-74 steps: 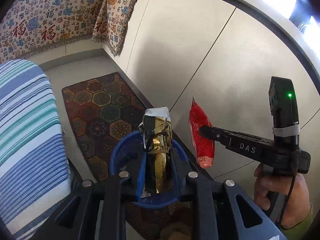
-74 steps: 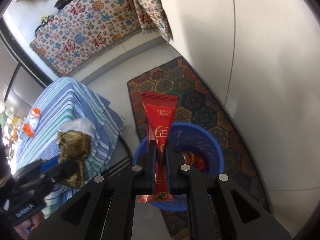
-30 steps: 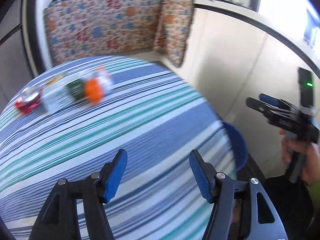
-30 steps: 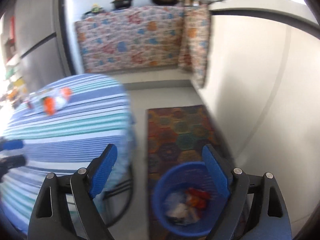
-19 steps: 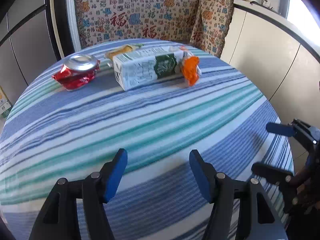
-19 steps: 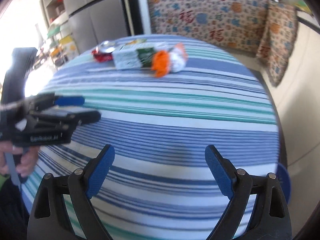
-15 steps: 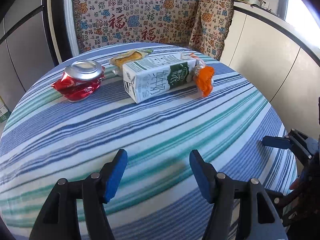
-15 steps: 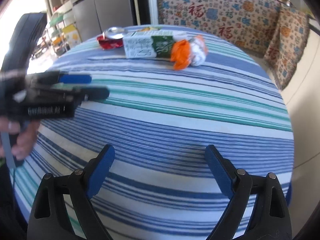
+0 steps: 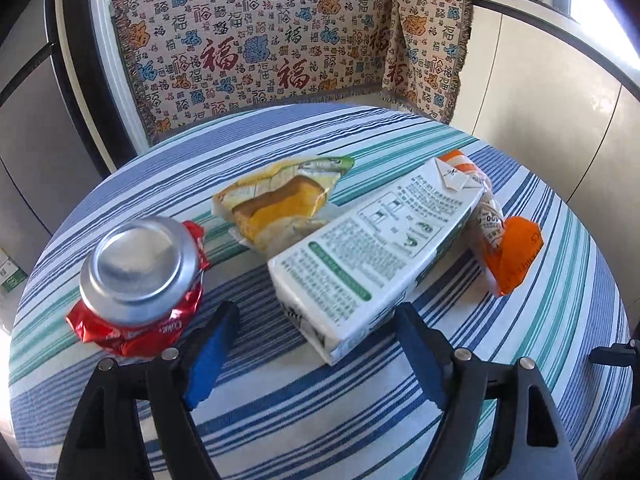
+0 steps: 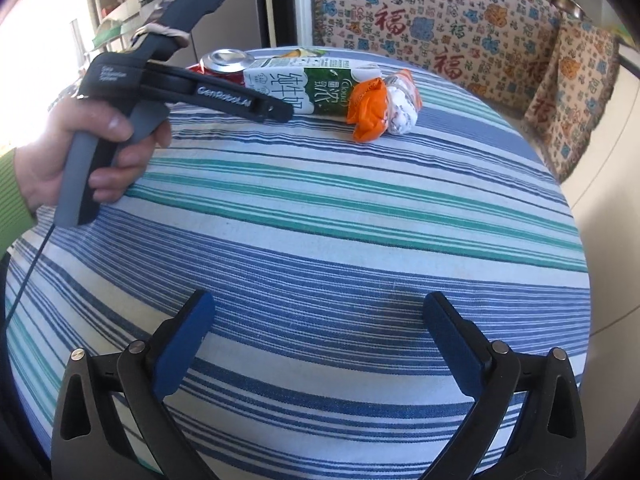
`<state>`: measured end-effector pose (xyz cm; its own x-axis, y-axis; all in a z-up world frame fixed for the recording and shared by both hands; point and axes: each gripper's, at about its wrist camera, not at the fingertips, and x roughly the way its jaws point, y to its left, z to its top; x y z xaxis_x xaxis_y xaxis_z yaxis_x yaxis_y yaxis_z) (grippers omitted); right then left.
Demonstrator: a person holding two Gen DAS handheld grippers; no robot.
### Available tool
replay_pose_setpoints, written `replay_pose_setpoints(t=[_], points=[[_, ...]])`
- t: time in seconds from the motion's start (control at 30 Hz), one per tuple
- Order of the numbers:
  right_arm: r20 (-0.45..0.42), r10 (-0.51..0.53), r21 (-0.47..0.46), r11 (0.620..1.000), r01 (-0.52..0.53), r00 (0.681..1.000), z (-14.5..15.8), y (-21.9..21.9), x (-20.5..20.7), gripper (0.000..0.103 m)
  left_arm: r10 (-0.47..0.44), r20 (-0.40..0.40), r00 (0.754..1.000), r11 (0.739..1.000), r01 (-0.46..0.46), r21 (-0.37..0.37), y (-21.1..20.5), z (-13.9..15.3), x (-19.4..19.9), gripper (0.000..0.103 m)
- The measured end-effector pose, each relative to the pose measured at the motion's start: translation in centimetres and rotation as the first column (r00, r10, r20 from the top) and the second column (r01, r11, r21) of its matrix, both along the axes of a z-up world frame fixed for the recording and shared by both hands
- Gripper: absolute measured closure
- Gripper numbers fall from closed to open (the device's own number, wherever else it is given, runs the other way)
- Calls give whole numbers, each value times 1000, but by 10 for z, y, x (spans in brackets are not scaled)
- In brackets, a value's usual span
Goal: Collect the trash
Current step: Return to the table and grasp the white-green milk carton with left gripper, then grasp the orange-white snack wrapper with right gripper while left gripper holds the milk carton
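Table, striped cloth; four pieces of trash in a row at its far side, listed left to right in the left wrist view.

1. Can, red, crushed flat, silver base up. Light, stiff, sharp creases, likely slippery on the base. Best taken across the crumpled rim.
2. Wrapper, yellow, torn, lying behind and between can and carton. Very light, limp, crinkly. Pinch any raised fold.
3. Carton, white and green, on its side, near end toward the left gripper. Probably empty, light; walls give under pressure. Grip across the narrow sides near that end.
4. Bag, orange and white, touching the carton's far right side. Soft, light. Pinch the bunched middle.

Left gripper: jaws have just been opening, moderately wide, nothing between them; near end of carton just ahead.
Right gripper: jaws have just been opening, spread wide, empty, over bare cloth well apart from the trash.
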<state>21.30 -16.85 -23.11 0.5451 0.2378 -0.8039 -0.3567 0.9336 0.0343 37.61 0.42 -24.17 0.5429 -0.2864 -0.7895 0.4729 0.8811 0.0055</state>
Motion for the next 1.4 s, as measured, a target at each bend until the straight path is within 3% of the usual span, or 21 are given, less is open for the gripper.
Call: replay_pose_setpoints(t=[0.17,0.2,0.23,0.27,0.47,0.67,0.83,1.0,1.17,1.3,1.4], points=[[0,0,0,1000,0,1000,0,0,0,1,-82,59,995,992,87,-87,2,13,-4,24],[0,0,0,1000,0,1000,0,0,0,1,-92,74,993,990,99,-99,3,16,-7,32],[0,0,0,1000,0,1000,0,0,0,1,-96,75,993,990,103,-99,3,17,-9,54],[0,0,0,1000,0,1000,0,0,0,1,-107,47,993,987,112,-112,5,15,-10,61],[0,-2,0,1000,2,1000,0,0,0,1,-34,51,998,995,39,-95,16,24,-56,61],[-1,-3,-1,1000,3,1000,0,0,0,1,110,92,990,993,-112,23,22,34,-133,61],[-1,-4,0,1000,4,1000,0,-1,0,1,88,60,994,996,-88,3,14,30,-177,58],[12,-49,29,998,49,999,2,-11,-7,2,1,94,996,1000,-1,1,10,25,-189,51],[-37,-95,110,989,99,995,9,-42,-5,7,-8,73,997,997,13,-71,16,27,-183,49],[-54,-189,153,969,195,981,34,-72,34,7,7,77,997,998,-2,-64,10,29,-172,44],[-89,-210,128,967,221,974,43,-77,81,7,17,69,997,997,-12,-72,7,27,-163,44]])
